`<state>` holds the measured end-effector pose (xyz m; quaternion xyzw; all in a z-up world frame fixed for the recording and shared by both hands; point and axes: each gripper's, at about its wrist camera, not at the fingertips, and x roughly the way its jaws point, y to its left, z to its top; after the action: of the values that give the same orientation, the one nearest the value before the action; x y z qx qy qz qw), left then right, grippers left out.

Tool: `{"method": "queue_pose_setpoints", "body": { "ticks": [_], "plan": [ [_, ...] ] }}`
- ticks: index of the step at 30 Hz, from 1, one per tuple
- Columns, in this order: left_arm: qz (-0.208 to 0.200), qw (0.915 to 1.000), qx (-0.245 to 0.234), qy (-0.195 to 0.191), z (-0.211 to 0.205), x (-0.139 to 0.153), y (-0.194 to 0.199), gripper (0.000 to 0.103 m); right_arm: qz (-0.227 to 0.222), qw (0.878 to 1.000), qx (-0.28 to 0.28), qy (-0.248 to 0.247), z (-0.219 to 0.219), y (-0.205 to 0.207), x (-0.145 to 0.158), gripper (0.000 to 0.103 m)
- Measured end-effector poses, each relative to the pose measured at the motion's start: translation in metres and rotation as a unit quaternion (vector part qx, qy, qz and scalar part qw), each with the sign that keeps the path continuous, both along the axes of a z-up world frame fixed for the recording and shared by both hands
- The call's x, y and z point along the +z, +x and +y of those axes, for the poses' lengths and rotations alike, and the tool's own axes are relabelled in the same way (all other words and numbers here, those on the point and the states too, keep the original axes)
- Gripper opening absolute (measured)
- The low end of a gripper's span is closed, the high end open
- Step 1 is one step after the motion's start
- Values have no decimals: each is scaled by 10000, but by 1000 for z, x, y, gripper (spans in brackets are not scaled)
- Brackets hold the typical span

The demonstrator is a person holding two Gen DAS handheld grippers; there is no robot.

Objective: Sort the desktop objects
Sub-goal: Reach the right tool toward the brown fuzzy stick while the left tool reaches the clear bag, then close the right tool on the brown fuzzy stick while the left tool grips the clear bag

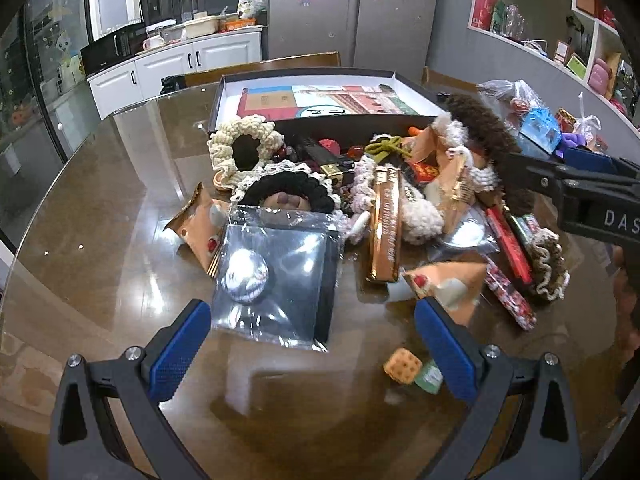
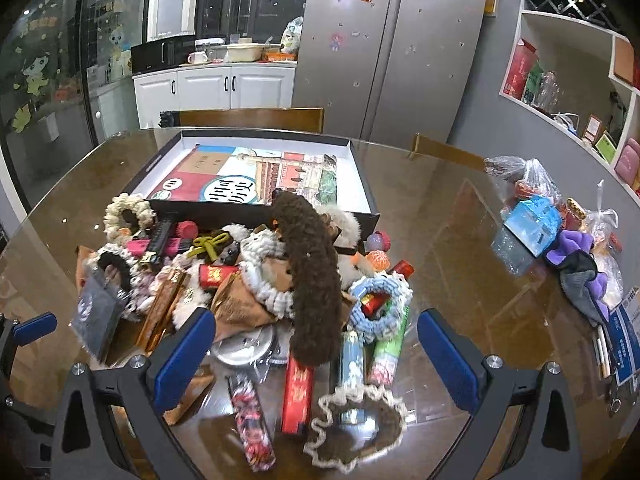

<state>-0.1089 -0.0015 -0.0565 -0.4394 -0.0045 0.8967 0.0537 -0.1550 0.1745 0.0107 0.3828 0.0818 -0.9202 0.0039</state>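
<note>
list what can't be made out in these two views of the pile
- Box front wall: hidden in both views behind the pile.
- Round silvery item, left wrist view: glare on its clear bag hides what it is.
- Red stick lettering, right wrist view: too blurred to read.
- Right tongs, left wrist view: cut off by the frame edge.

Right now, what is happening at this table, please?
A person holds a tool in each hand over a pile of small things to be sorted. The left tool is open, aimed at a bagged dark card. The right tool is open above the long brown fuzzy hair clip. Neither grips anything. The open box behind holds only a printed sheet.
</note>
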Motion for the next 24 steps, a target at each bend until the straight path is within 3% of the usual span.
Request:
{"method": "queue_pose_setpoints", "body": {
  "ticks": [7,18,20,24],
  "plan": [
    [-304,9994,101,-118,-2,-18,-24,103,-71,9999,9,105,-4,-27,-10,103],
    [-271,9993,131,-217,-5,-23,-34,103,-167,9997,-24,152,-8,-51,-29,102],
    [-260,9994,122,-216,-4,-23,-35,101,-237,9997,-23,56,-6,-53,-35,100],
    [-188,9995,125,-223,-4,-20,-33,87,-387,9988,101,-266,-2,-54,-39,80]
  ]
}}
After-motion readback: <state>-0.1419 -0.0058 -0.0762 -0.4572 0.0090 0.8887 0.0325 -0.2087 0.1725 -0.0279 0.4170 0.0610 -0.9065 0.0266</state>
